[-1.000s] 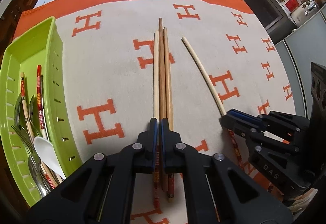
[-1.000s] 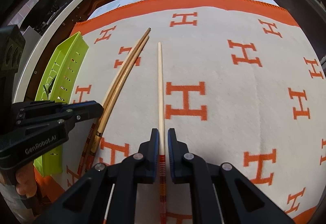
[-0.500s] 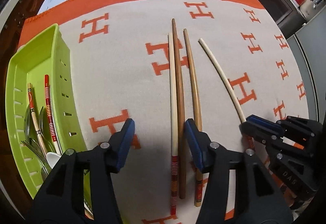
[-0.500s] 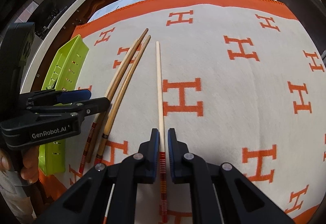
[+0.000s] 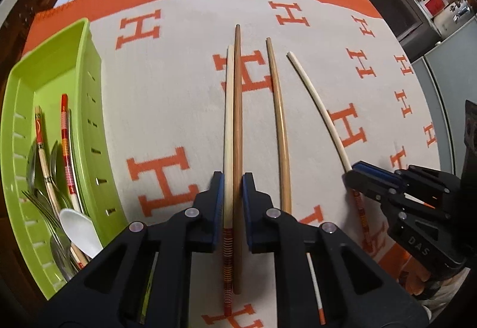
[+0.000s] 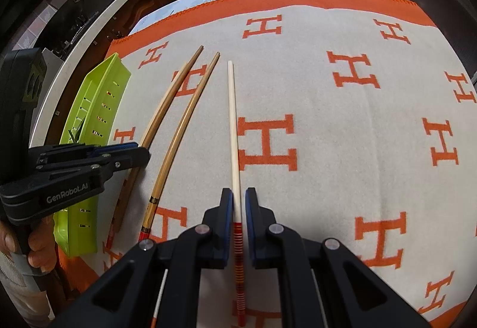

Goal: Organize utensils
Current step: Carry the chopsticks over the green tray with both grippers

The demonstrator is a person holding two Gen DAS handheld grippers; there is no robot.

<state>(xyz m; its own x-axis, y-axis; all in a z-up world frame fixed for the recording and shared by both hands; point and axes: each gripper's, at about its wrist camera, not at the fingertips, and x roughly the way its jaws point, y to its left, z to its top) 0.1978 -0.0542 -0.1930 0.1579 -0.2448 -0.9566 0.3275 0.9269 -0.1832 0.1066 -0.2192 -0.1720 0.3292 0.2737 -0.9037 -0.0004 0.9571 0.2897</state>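
My left gripper (image 5: 232,179) is shut on two chopsticks lying side by side on the blanket, a cream one (image 5: 229,119) with a red-striped end and a brown one (image 5: 237,119). A second brown chopstick (image 5: 278,125) lies loose just right of them. Further right, my right gripper (image 6: 238,197) is shut on another cream chopstick (image 6: 233,125) near its red-striped end. In the right wrist view the left gripper (image 6: 140,153) sits at the left, over the brown chopsticks. A green tray (image 5: 56,60) at the left holds spoons, forks, a white spoon (image 5: 79,231) and two patterned chopsticks.
A white blanket (image 5: 167,89) with orange H marks and an orange border covers the table. The green tray (image 6: 101,95) stands along its left edge. A hand (image 6: 38,250) holds the left gripper. Dark cabinets stand beyond the far edge, and a counter with jars at the far right.
The left gripper held three chopsticks, opened wide, then shut on only the cream and one brown one. The other brown chopstick now lies loose. The right gripper kept its hold.
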